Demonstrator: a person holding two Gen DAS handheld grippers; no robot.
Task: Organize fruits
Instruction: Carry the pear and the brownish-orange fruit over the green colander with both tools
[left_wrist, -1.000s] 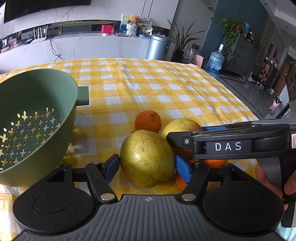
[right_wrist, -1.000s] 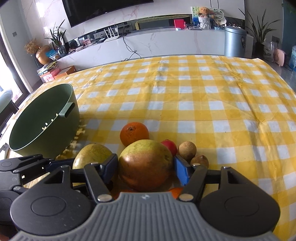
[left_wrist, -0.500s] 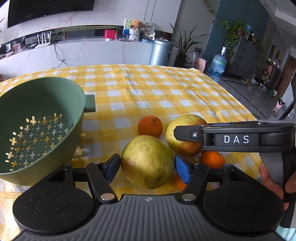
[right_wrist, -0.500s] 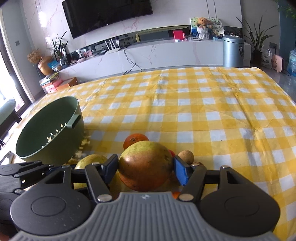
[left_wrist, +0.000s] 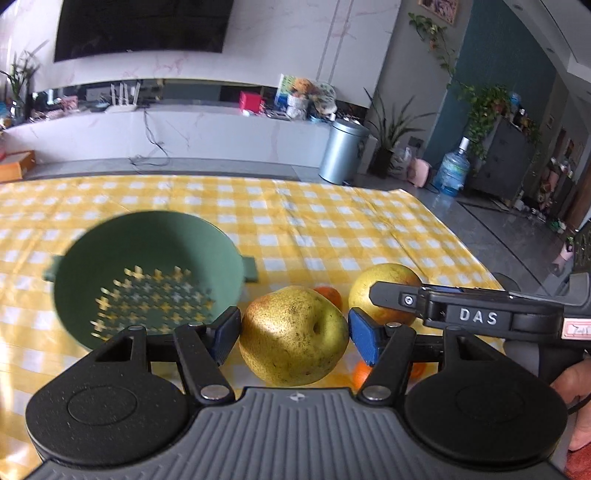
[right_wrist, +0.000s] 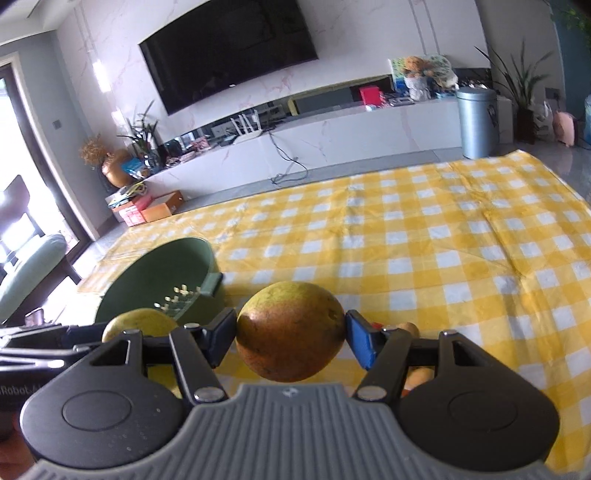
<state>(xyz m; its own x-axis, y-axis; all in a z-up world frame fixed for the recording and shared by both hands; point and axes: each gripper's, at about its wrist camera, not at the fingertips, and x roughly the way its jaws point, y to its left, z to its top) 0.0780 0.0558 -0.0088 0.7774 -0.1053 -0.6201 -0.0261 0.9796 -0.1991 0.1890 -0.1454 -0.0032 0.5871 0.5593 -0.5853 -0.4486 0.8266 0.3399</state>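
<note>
- Gripping a speckled, yellow-green pear (left_wrist: 293, 334), the left gripper (left_wrist: 293, 334) has its blue ribbed pads pressed to either flank of the fruit, which hangs above the cloth.
- The right gripper (right_wrist: 291, 336) clamps a second pear-shaped fruit (right_wrist: 291, 330) — smooth-skinned, green at the top and blushing orange-brown below — between its own blue pads, clear of the table.
- A round green colander (left_wrist: 147, 273), matte plastic with cross-shaped perforations and stubby side handles, sits on the table just left of and beyond both held fruits.
- A yellow-and-white checked tablecloth (right_wrist: 424, 240), lightly creased, covers the table.
- A small orange (left_wrist: 328, 295) peeks out behind the left gripper's pear, and another orange fruit (left_wrist: 360, 374) lies below its right pad, mostly hidden.
</note>
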